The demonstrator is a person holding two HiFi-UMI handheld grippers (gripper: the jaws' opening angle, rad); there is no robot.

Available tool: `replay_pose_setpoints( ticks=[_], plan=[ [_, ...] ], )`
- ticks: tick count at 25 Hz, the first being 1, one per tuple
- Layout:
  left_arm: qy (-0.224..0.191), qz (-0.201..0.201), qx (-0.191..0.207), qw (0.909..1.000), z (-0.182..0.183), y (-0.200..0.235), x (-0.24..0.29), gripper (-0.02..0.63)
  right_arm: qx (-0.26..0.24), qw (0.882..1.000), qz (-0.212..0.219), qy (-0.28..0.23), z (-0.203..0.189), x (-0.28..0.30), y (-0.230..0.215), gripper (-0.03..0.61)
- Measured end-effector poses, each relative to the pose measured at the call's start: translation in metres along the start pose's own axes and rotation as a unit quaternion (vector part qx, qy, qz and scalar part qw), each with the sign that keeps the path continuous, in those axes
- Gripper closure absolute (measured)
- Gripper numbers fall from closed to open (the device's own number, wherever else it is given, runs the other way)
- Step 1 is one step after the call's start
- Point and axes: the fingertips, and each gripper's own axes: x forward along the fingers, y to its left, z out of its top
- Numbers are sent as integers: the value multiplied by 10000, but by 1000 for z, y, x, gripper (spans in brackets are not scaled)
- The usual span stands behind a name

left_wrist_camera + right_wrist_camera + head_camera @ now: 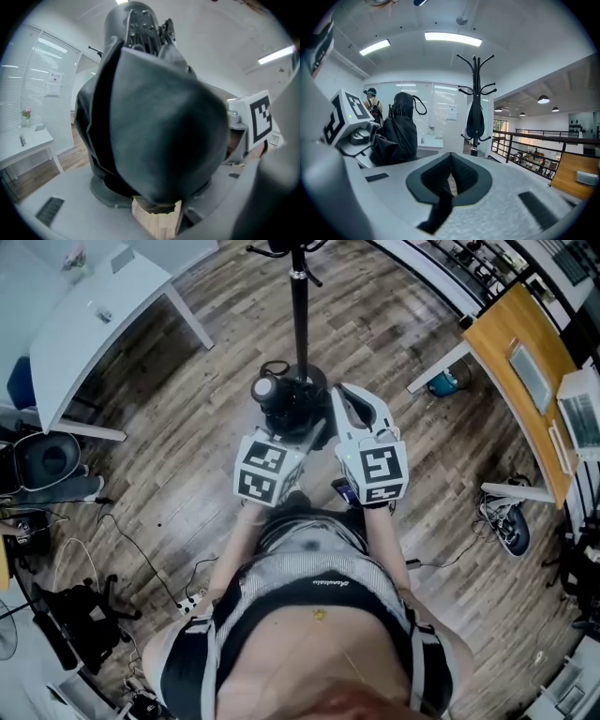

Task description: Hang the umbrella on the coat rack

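Left gripper view: my left gripper (157, 197) clenches its fingers on the folded umbrella (159, 122), which bulges just ahead of them. My right gripper (450, 180) is pinched shut and empty. Well beyond both stands the coat rack (475, 108). Since I'm gripping loose fabric, I risk the umbrella slipping free before it hangs.

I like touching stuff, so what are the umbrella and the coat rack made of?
The umbrella: likely thin fabric, black with a dull sheen; it folds and creases softly. The coat rack: probably painted metal, smooth black; thin, stiff pole and curved hooks.
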Motion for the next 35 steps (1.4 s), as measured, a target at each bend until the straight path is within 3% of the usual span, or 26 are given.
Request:
replay_pose_setpoints(
  ticks=[17, 35],
  plan=[
    [95, -263, 125, 9995, 11, 41, 17, 367, 48, 9998, -209, 31, 10, 42, -3, 575],
    [303, -79, 21, 9995, 47, 81, 85, 367, 78, 9998, 201, 18, 21, 115, -62, 575]
  ],
)
